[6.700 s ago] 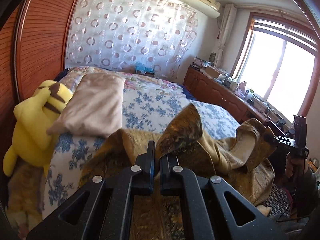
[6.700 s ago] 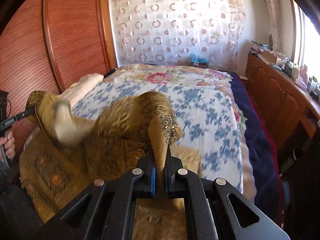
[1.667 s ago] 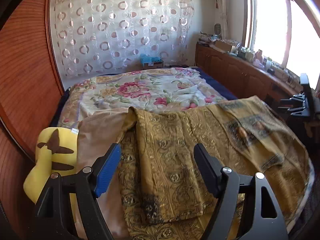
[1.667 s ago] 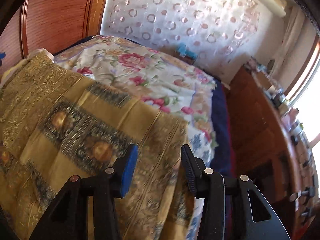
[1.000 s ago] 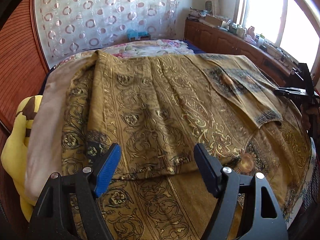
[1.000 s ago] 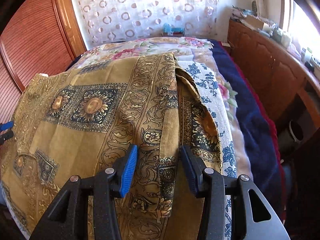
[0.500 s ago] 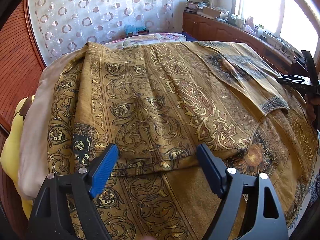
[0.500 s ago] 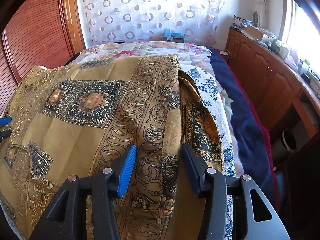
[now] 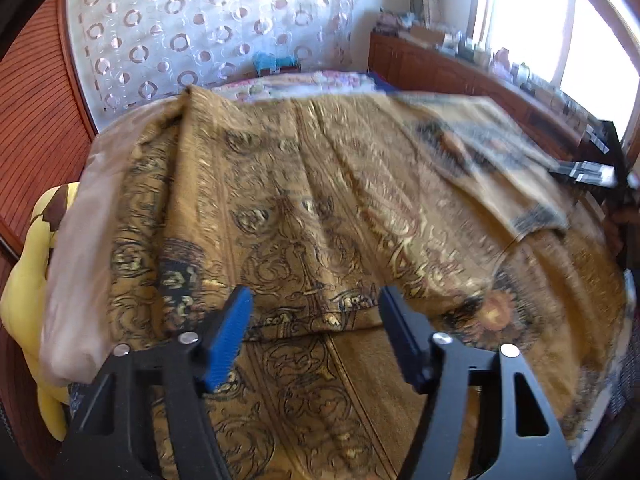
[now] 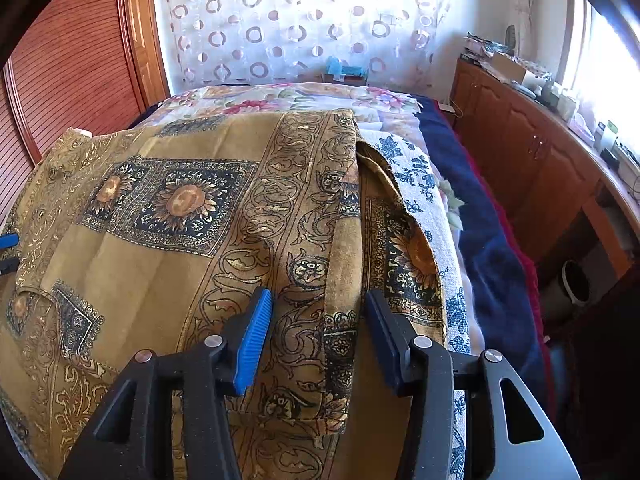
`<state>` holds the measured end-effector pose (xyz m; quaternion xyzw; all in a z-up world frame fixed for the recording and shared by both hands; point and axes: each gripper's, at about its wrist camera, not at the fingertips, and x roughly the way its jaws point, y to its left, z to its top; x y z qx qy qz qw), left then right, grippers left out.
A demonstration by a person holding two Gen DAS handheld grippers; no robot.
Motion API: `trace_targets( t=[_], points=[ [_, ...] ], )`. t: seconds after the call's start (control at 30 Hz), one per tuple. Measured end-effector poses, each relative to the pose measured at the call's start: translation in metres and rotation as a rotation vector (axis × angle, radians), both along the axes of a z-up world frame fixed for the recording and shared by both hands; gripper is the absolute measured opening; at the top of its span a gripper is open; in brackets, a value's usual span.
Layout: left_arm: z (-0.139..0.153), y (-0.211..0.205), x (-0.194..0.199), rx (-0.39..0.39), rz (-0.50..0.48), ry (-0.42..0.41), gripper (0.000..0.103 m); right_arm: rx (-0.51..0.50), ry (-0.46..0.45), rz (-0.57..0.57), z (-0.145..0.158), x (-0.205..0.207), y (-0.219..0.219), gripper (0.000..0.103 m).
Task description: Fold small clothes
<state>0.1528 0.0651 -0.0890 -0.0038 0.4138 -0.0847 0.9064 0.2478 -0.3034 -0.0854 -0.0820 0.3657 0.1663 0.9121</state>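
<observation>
A large ochre patterned cloth (image 9: 320, 216) lies spread over the bed, folded over itself, with a fold edge running across near my left gripper (image 9: 314, 320). The left gripper is open and empty, just above that edge. In the right wrist view the same cloth (image 10: 168, 208) shows sunflower squares, and a folded strip hangs between the jaws of my right gripper (image 10: 318, 320). The right gripper is open and empty. It also shows at the right edge of the left wrist view (image 9: 588, 172).
A yellow plush toy (image 9: 28, 292) and a beige pillow (image 9: 72, 272) lie at the bed's left side by the wooden wardrobe (image 10: 72, 72). A floral bedsheet (image 10: 424, 200) and a navy blanket (image 10: 488, 248) hang on the right. A wooden cabinet (image 10: 532, 148) stands under the window.
Both grippers let go of the cloth, which now lies spread and folded on the bed. In the last second the left gripper's jaws narrowed slightly and its view blurred with motion.
</observation>
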Motion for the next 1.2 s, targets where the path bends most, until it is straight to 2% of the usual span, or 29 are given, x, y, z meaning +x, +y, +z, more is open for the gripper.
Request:
trace_targets(
  t=[0.07, 0.13, 0.23, 0.37, 0.5, 0.6, 0.77, 0.83, 0.87, 1.0, 1.2],
  points=[
    [0.009, 0.007, -0.004, -0.03, 0.016, -0.011, 0.063, -0.001, 0.0, 0.0, 0.0, 0.0, 0.0, 0.051],
    [0.02, 0.016, -0.01, -0.017, 0.06, -0.045, 0.062, -0.002, -0.001, 0.0, 0.0, 0.0, 0.0, 0.051],
    [0.027, 0.03, -0.017, -0.013, 0.114, -0.081, 0.054, 0.0, -0.001, -0.002, 0.0, 0.0, 0.0, 0.051],
    [0.019, 0.048, -0.014, -0.017, 0.158, -0.06, 0.037, -0.004, -0.002, -0.003, -0.001, 0.002, 0.0, 0.051],
    [0.003, 0.051, -0.007, 0.012, 0.171, -0.019, 0.036, -0.005, -0.002, -0.003, -0.001, 0.002, 0.0, 0.051],
    [-0.005, 0.049, -0.002, 0.066, 0.2, -0.006, 0.036, -0.006, -0.002, -0.004, -0.001, 0.002, 0.0, 0.051],
    [-0.008, 0.05, 0.002, 0.069, 0.196, -0.007, 0.036, -0.007, -0.002, -0.004, -0.001, 0.002, 0.0, 0.051],
    [-0.007, 0.046, 0.003, 0.069, 0.166, -0.014, 0.024, -0.007, -0.002, -0.004, -0.001, 0.002, 0.0, 0.051],
    [-0.006, 0.044, 0.002, 0.067, 0.158, -0.017, 0.009, -0.007, -0.002, -0.004, -0.001, 0.002, 0.0, 0.051],
    [-0.002, 0.037, 0.002, 0.076, 0.132, -0.023, 0.009, -0.007, -0.002, -0.004, -0.001, 0.002, 0.0, 0.051],
    [-0.006, 0.04, 0.009, 0.082, 0.152, -0.002, 0.009, -0.007, -0.002, -0.004, -0.002, 0.002, 0.0, 0.051]
  ],
)
